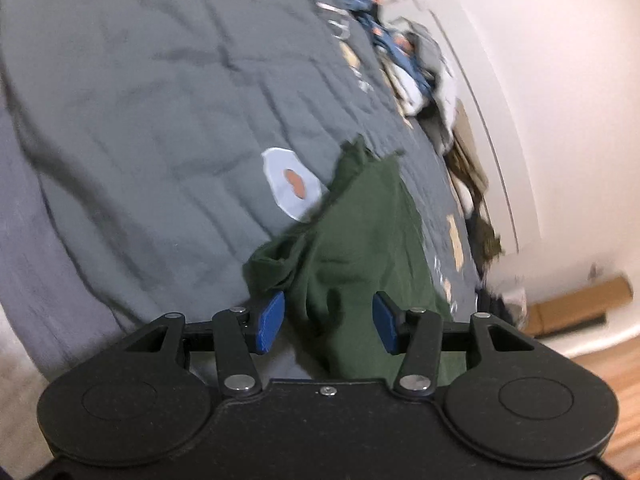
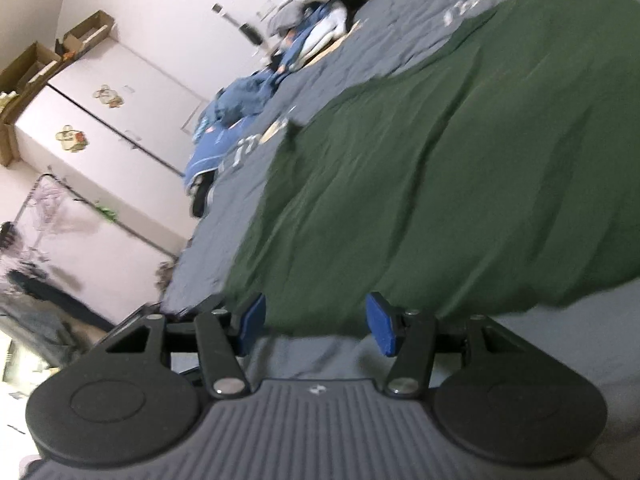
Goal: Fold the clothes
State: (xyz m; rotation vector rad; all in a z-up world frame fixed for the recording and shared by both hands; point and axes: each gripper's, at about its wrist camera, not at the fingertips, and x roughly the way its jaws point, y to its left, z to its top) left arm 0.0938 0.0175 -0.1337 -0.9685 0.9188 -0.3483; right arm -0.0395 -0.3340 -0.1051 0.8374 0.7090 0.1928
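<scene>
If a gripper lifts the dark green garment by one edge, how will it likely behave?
The dark green garment looks floppy: it lies wrinkled and draped on the grey bedspread, so it would likely sag and hang. Its bunched corner suggests folds shift easily. It probably drags rather than slides when pushed.

Bed, grey quilted cover (image 1: 152,120), fills frame left and centre. Dark green garment (image 2: 460,184) spread on it, centre-right. Heap of blue and white clothes (image 2: 240,120) at far edge, upper centre.
</scene>
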